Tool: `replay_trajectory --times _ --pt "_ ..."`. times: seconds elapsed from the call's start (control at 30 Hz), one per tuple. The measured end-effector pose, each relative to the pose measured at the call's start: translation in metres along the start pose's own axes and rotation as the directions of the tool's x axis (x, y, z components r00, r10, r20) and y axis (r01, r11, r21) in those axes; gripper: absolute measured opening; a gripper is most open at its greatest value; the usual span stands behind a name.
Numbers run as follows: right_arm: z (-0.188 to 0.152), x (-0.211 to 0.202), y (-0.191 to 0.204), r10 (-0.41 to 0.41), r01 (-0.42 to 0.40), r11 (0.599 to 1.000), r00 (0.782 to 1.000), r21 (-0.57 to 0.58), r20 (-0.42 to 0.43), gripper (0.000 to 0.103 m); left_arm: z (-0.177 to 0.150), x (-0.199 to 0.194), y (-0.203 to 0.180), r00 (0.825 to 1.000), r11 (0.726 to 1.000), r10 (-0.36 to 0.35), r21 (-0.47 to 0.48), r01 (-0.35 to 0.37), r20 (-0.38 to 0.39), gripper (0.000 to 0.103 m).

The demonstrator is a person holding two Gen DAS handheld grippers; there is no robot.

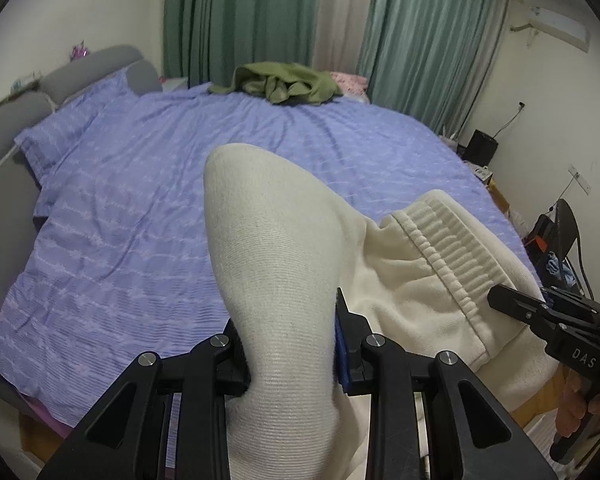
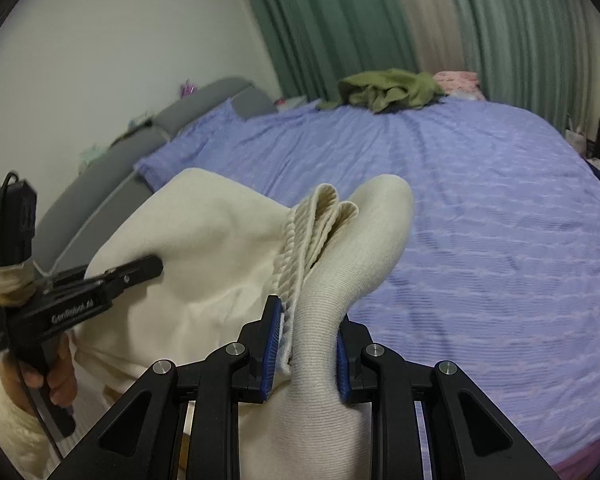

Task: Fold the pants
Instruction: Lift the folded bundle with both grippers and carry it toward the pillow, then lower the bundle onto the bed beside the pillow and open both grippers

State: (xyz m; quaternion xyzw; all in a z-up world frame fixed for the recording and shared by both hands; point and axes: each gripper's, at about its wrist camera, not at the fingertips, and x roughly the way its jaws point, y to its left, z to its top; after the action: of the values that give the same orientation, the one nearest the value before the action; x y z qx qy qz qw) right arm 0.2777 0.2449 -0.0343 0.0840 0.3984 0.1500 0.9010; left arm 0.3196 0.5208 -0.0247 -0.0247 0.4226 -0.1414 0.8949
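Cream pants (image 1: 284, 280), pinched in both the left gripper (image 1: 292, 344) and right gripper (image 2: 308, 344), hang over the bed's (image 1: 140, 200) near edge; waistband apparently nearer the right gripper.

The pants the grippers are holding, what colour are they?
Cream white pants, with a ribbed waistband. The right wrist view shows them best.
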Motion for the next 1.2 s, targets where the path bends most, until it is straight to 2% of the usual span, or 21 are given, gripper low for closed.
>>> replay_trajectory --times 0.3,0.5,0.63,0.73,0.87,0.93,1.0,1.1,1.13,1.17,1.2 --pt "0.025 0.114 0.033 -0.004 0.003 1.0 0.996 -0.013 -0.088 0.025 0.026 0.086 0.114 0.998 0.998 -0.011 -0.059 0.008 -0.058 0.029" --pt "0.048 0.209 0.043 -0.028 0.024 0.999 0.985 -0.022 -0.169 0.025 0.051 0.161 0.164 0.993 0.999 0.038 -0.028 -0.041 -0.115 0.029" --pt "0.054 0.265 0.049 -0.061 0.053 0.998 0.977 -0.041 -0.205 0.025 0.056 0.205 0.187 0.988 0.997 0.075 -0.001 -0.075 -0.137 0.03" --pt "0.051 0.301 0.047 -0.091 0.078 0.995 0.969 -0.064 -0.231 0.024 0.05 0.242 0.198 0.98 0.993 0.113 0.036 -0.108 -0.166 0.03" --pt "0.034 0.342 0.038 -0.114 0.094 0.992 0.95 -0.081 -0.291 0.025 0.028 0.292 0.207 0.955 0.989 0.146 0.075 -0.13 -0.259 0.03" --pt "0.025 0.354 0.032 -0.126 0.106 0.991 0.941 -0.081 -0.314 0.025 0.012 0.307 0.214 0.942 0.985 0.168 0.075 -0.153 -0.29 0.031" --pt "0.013 0.359 0.022 -0.128 0.113 0.992 0.934 -0.062 -0.334 0.025 -0.005 0.315 0.225 0.937 0.986 0.165 0.035 -0.162 -0.309 0.032" --pt "-0.005 0.364 0.004 -0.118 0.129 0.992 0.92 0.004 -0.374 0.027 -0.024 0.32 0.239 0.934 0.988 0.126 -0.048 -0.15 -0.334 0.04" --pt "-0.009 0.365 0.002 -0.124 0.138 0.99 0.916 0.01 -0.38 0.03 -0.027 0.321 0.24 0.933 0.986 0.136 -0.045 -0.159 -0.334 0.046" --pt "-0.013 0.367 -0.001 -0.133 0.15 0.989 0.913 0.014 -0.386 0.033 -0.028 0.322 0.24 0.93 0.984 0.152 -0.036 -0.174 -0.335 0.058" --pt "-0.016 0.37 -0.004 -0.152 0.172 0.985 0.906 0.016 -0.396 0.038 -0.029 0.322 0.238 0.918 0.974 0.21 -0.008 -0.226 -0.338 0.066"
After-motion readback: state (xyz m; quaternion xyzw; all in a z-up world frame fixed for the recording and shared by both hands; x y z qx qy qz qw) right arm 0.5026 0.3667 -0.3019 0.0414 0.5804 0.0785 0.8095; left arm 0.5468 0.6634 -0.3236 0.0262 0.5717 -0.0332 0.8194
